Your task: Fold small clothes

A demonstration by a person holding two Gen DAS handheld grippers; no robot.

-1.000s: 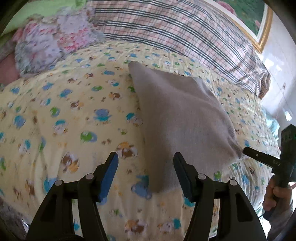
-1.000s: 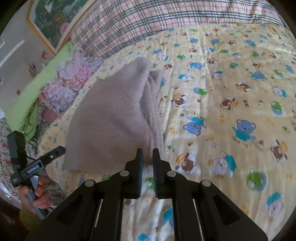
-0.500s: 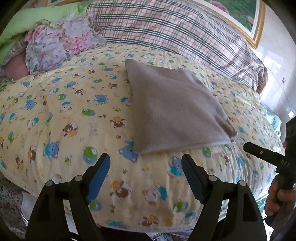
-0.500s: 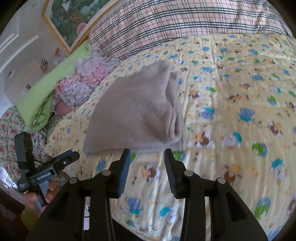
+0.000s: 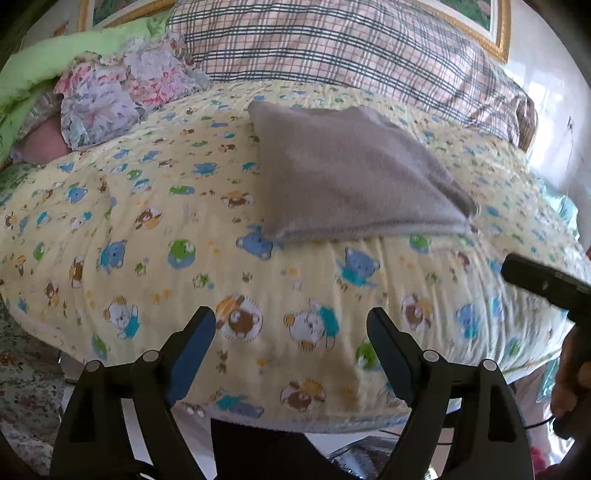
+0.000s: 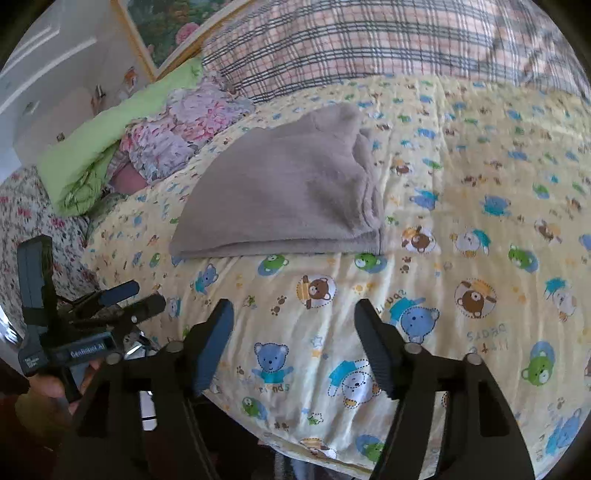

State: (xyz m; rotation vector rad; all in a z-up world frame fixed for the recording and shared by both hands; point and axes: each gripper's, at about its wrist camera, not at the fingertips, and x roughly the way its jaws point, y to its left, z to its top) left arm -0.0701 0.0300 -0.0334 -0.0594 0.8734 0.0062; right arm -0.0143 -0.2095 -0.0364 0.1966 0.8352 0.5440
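Observation:
A grey fleece garment [image 5: 351, 177] lies folded flat on the yellow bear-print quilt [image 5: 147, 229]; it also shows in the right wrist view [image 6: 288, 192] with its layered edges on the right side. My left gripper [image 5: 291, 332] is open and empty, held back over the quilt's near edge, well short of the garment. My right gripper [image 6: 293, 314] is open and empty too, over the quilt in front of the garment. Each gripper shows at the edge of the other's view: the right one [image 5: 543, 280], the left one [image 6: 122, 299].
A plaid pillow [image 5: 332, 44] lies behind the garment. A floral garment [image 5: 114, 88] and a green blanket [image 6: 96, 147] lie at the far left. A framed picture [image 6: 166, 29] hangs on the wall. The quilt's front edge drops off below the grippers.
My right gripper let go of the grey garment's corner, opened wide and drew back. My left gripper also drew back towards the bed's edge. The garment now lies flat.

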